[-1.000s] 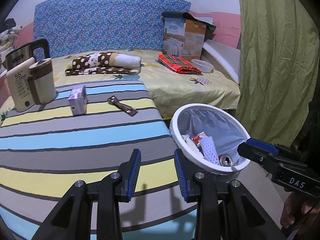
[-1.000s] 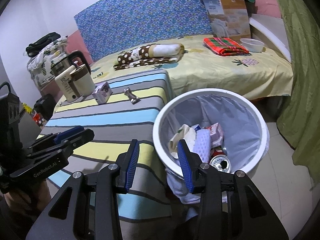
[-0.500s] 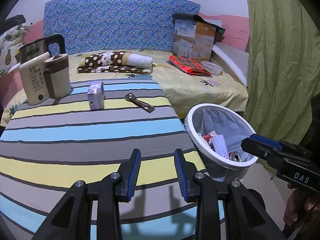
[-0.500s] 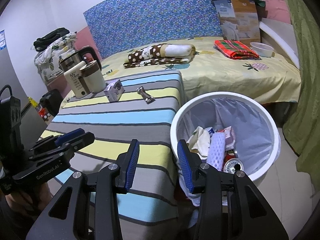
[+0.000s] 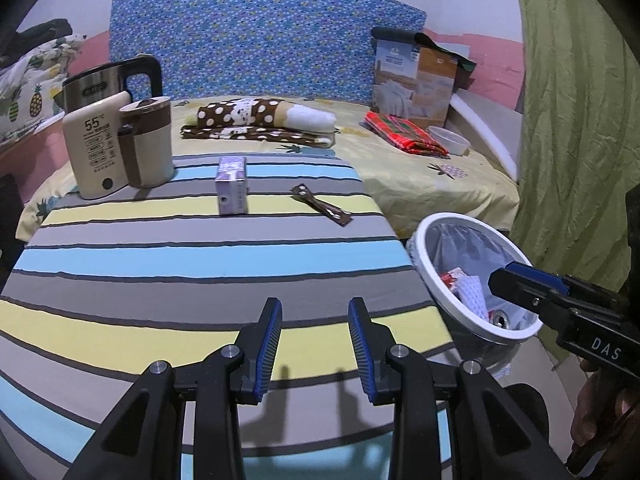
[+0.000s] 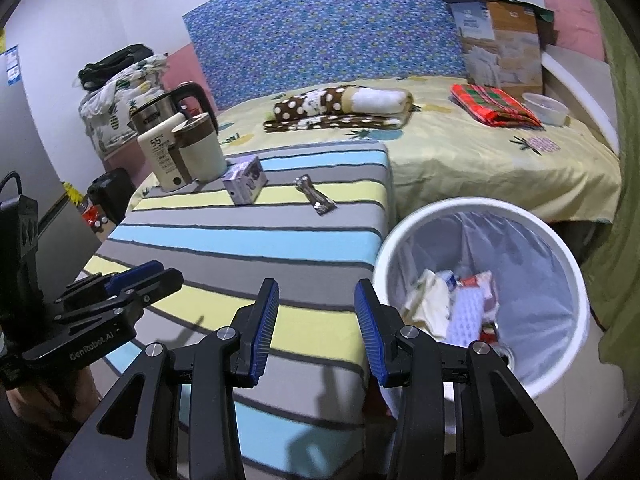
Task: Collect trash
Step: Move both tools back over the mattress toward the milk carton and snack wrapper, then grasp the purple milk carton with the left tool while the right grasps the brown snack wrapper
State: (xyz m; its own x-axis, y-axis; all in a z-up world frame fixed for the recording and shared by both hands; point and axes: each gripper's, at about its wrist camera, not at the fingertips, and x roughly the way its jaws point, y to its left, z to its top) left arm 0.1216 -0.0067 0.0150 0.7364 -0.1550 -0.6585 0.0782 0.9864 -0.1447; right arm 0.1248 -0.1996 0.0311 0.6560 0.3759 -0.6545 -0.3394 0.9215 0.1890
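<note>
Ahead of me the bed (image 5: 420, 176) in its yellow pineapple sheet runs back to a blue flowered headboard (image 5: 264, 44), with a green curtain (image 5: 576, 120) hanging on the right. In front of it stands the table under a striped cloth (image 5: 192, 276) of grey, blue and yellow. Just off the table's right corner sits the white trash bin (image 6: 576, 276) with its liner, holding crumpled paper, wrappers and a can. At the table's far left a steel kettle (image 5: 100, 84) stands behind a cream thermos bottle (image 5: 94, 152) and a brown-banded cup (image 5: 148, 144). Near the far middle a small purple carton (image 5: 231, 192) stands upright, and just to its right a brown wrapper (image 5: 322, 210) lies flat on the cloth, apart from the carton. My left tongs (image 5: 314, 340) hang above the near stripes, jaws partly apart with nothing between them. My right tongs (image 6: 316, 328) sit over the table's near right edge beside the bin, likewise half open and empty.
</note>
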